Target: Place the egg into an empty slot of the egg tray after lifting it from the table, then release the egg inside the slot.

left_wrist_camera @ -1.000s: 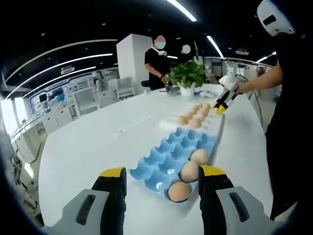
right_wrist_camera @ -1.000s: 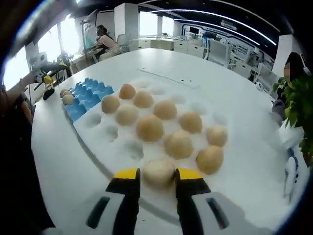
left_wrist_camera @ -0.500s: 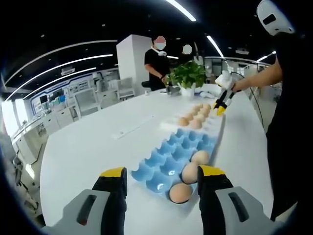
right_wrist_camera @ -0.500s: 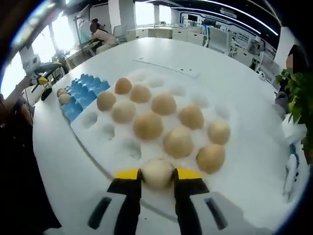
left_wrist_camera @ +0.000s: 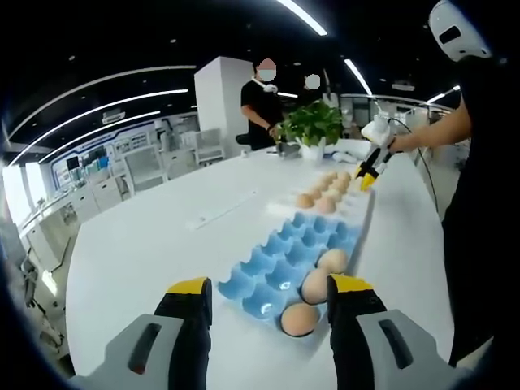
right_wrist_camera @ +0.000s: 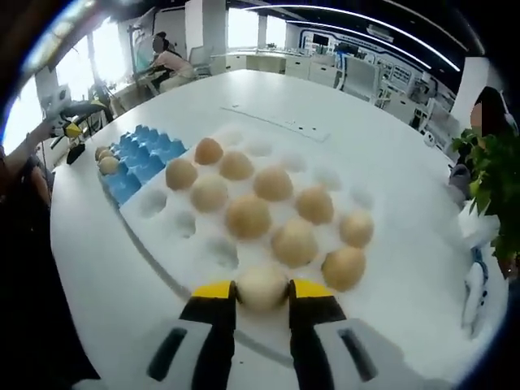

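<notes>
No legible brand, label or writing appears in either view.

Egg (right_wrist_camera: 262, 288): pale cream, smooth, lighter than the tan eggs behind it. It sits clamped between the two yellow-tipped jaws of the right gripper (right_wrist_camera: 262, 294), at the near edge of the white egg tray (right_wrist_camera: 166, 221), raised above the white table (right_wrist_camera: 390, 171).

White egg tray: holds nine tan eggs in its central slots; several slots along the edges are open.

Blue egg tray (left_wrist_camera: 286, 253): butts against the far end of the white tray. Three brown eggs occupy the slots nearest the left gripper (left_wrist_camera: 268, 294); the remaining slots are open.

Left gripper: jaws apart, holding nothing, above the table at the near end of the blue tray.

A potted plant (left_wrist_camera: 311, 128) stands at the far table edge
</notes>
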Available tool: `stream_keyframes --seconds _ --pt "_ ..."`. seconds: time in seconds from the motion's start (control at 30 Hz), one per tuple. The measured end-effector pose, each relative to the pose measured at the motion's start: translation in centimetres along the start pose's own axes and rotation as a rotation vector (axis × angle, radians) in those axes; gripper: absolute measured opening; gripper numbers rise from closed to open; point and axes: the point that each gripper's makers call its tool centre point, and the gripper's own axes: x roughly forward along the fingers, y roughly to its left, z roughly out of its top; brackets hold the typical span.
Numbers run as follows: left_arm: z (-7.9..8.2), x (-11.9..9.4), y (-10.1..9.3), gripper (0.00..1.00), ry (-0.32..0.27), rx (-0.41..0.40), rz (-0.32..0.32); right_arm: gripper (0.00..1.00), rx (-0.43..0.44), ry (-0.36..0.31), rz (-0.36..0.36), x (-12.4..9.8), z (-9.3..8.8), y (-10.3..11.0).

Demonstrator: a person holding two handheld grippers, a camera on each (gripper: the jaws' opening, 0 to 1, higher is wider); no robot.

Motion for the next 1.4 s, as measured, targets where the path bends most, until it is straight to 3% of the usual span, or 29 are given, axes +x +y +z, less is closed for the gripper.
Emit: stream_keyframes --seconds 0.7,1.4 --pt "-0.1 0.1 -0.2 0.58 0.000 -0.004 -0.002 0.25 -0.066 -0.030 0.011 -1.0 1.7 1.5" --pt "-0.1 -0.1 0.1 0.57 0.001 -0.007 0.007 0.25 -0.190 -0.086 0.183 1.4 6.0 8.1"
